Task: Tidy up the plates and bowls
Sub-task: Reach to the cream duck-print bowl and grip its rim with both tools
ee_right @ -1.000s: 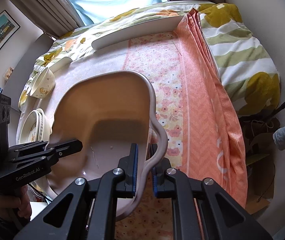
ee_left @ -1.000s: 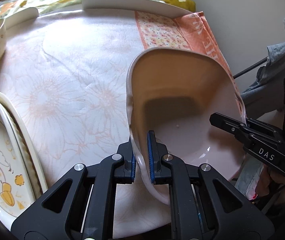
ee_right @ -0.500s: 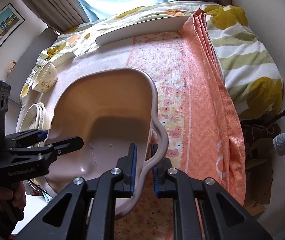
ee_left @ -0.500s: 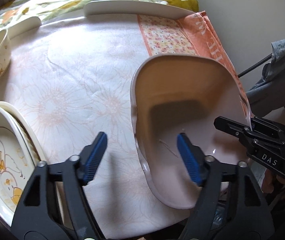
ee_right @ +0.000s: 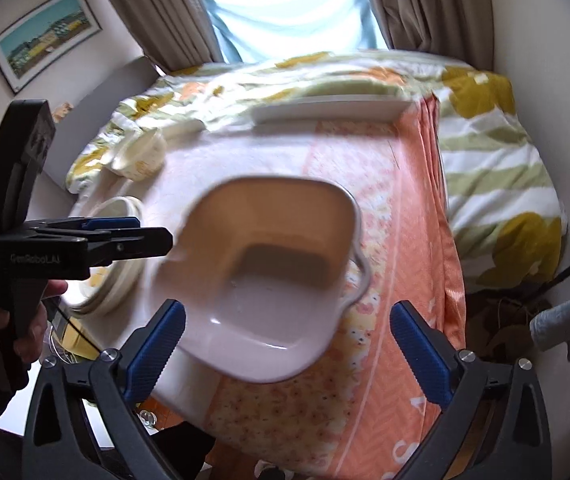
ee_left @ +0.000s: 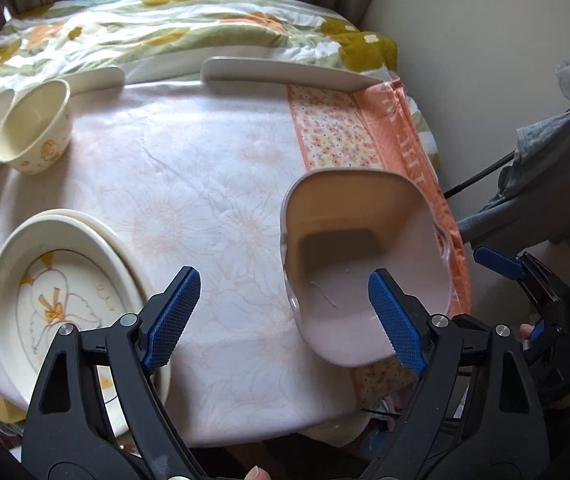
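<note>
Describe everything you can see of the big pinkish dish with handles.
The pinkish dish is a deep, squarish, glossy basin that looks like ceramic, with rounded corners and a wavy handle on one side. It is empty and sits upright on the cloth-covered table near its edge, partly on the orange cloth. Nothing grips it.

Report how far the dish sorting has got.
Done: the pink square dish sits on the tablecloth, released; oval plates are stacked at left. In hand: nothing; the left gripper and right gripper are opening, empty. Left: two small bowls lie apart, unstacked.
</note>
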`<state>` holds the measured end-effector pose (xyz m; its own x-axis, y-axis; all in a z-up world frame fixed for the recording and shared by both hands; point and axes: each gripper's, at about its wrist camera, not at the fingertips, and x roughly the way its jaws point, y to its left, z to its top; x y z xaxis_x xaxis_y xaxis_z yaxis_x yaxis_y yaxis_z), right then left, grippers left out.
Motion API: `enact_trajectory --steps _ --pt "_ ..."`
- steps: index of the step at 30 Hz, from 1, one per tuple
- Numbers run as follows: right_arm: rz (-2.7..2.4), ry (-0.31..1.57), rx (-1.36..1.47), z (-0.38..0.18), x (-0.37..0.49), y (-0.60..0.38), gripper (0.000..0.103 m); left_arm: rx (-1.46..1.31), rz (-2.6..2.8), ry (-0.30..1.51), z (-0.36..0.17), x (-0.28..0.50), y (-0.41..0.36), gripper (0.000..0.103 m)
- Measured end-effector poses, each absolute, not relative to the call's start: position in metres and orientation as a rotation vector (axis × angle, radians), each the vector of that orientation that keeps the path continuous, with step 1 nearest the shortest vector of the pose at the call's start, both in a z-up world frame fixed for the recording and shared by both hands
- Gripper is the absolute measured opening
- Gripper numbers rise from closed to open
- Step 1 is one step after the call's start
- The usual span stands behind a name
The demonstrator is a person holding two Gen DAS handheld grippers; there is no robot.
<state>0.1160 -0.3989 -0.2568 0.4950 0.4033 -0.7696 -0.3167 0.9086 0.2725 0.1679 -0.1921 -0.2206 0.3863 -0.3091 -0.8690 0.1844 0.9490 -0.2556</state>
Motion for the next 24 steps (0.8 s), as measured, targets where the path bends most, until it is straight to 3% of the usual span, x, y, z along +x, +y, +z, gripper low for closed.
enact_trajectory --steps 14,21,23,24 --pt "0.575 0.689 0.015 -0.107 0.13 -0.296 0.102 -0.188 -0.171 0.851 -0.089 0.138 -0.053 0.091" --pt "0.562 0.818 0.02 -0.109 0.212 -0.205 0.102 -0.292 -0.089 0.888 -0.101 0.193 0.056 0.091" --pt "0.557 0.879 0.036 -0.123 0.24 -0.183 0.101 -0.37 -0.095 0.942 -0.121 0.216 0.084 0.086" --pt "0.552 0.907 0.04 -0.132 0.254 -0.171 0.101 -0.405 -0.099 0.974 -0.134 0.229 0.095 0.078"
